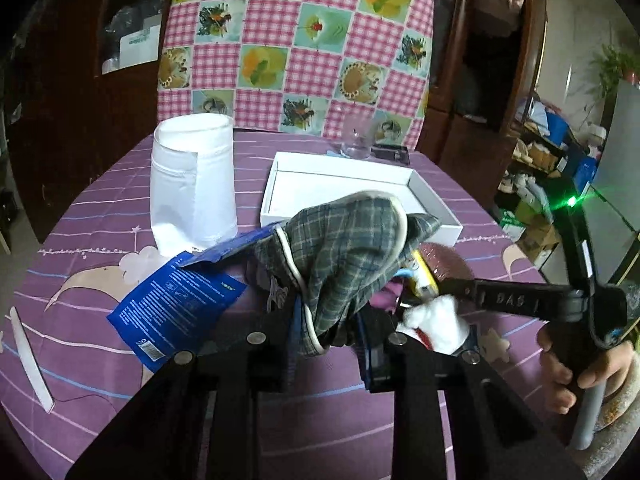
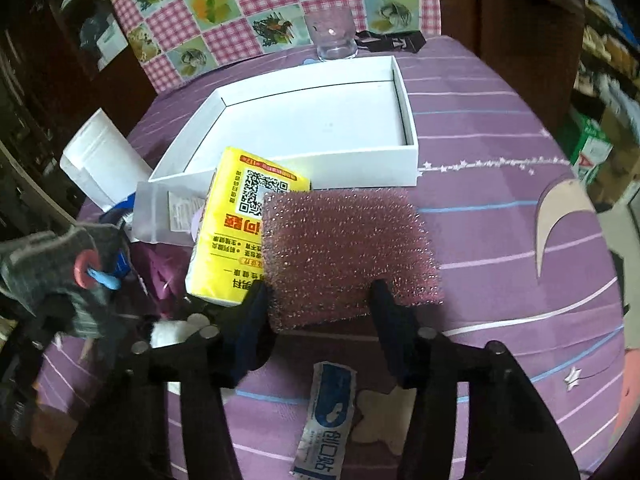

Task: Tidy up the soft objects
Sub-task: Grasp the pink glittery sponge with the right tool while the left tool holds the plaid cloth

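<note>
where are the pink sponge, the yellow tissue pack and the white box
pink sponge (image 2: 344, 248), right wrist view, middle of its top face
yellow tissue pack (image 2: 232, 236), right wrist view, printed face below the QR code
white box (image 2: 360, 164), right wrist view, near wall

Right wrist view: box (image 2: 408, 160) upper centre on table (image 2: 500, 128); glass (image 2: 332, 36) behind it. Sponge (image 2: 344, 248) mid-frame before box; tissue pack (image 2: 236, 232) touching its left. Sachet (image 2: 328, 408) bottom centre.

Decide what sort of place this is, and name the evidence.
Probably a lived-in home: a table under a purple printed cloth, a patchwork cover draped behind it, and cluttered shelves beside it.
</note>
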The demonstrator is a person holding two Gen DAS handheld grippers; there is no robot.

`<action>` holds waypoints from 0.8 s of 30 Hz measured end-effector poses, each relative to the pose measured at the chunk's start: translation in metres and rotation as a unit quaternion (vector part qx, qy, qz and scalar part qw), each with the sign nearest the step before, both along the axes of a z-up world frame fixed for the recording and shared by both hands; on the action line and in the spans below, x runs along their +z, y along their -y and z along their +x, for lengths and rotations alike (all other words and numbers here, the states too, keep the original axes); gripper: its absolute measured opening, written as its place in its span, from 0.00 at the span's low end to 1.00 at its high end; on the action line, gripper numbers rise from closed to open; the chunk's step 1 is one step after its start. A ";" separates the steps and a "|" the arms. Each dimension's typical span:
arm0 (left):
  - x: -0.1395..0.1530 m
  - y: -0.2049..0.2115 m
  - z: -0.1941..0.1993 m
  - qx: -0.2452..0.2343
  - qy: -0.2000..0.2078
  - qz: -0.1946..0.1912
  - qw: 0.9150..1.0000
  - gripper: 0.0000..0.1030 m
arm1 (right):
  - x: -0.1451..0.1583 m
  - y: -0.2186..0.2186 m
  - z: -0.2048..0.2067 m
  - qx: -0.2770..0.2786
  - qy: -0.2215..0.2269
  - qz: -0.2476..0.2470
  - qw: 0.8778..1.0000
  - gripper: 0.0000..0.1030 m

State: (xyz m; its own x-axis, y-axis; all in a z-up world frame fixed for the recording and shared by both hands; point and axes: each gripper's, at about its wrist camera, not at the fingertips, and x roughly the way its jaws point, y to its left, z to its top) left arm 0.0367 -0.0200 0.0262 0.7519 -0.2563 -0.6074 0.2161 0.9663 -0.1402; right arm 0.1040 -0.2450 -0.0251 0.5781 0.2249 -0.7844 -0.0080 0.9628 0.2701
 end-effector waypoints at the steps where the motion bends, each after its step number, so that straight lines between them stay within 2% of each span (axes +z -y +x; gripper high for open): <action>1: -0.001 0.002 0.000 0.000 0.003 0.005 1.000 0.22 | -0.001 0.000 0.000 0.001 -0.001 0.008 1.000 0.43; 5: -0.002 0.004 -0.001 -0.003 0.006 0.003 1.000 0.22 | -0.003 0.002 0.000 0.008 -0.007 0.034 0.999 0.35; 7: -0.003 0.003 -0.001 -0.003 0.006 0.000 1.000 0.22 | -0.004 0.002 -0.001 0.013 -0.007 0.047 0.999 0.26; 8: -0.003 0.002 -0.001 -0.003 0.006 -0.001 1.000 0.22 | -0.003 0.002 -0.002 0.014 -0.007 0.052 0.999 0.25; 10: -0.003 0.002 -0.001 -0.003 0.006 -0.002 1.000 0.22 | 0.000 0.003 -0.004 0.013 0.000 0.056 0.998 0.10; 12: -0.003 0.001 0.000 -0.004 0.005 -0.006 1.000 0.22 | 0.002 0.006 -0.005 0.011 0.005 0.059 0.998 0.01; 17: -0.003 0.000 0.001 -0.005 0.007 -0.013 1.000 0.22 | 0.003 0.013 -0.003 0.002 0.000 0.078 0.997 0.01; 24: -0.003 0.000 0.001 -0.005 0.007 -0.016 1.000 0.22 | 0.011 0.014 -0.008 -0.001 0.023 0.075 0.997 0.01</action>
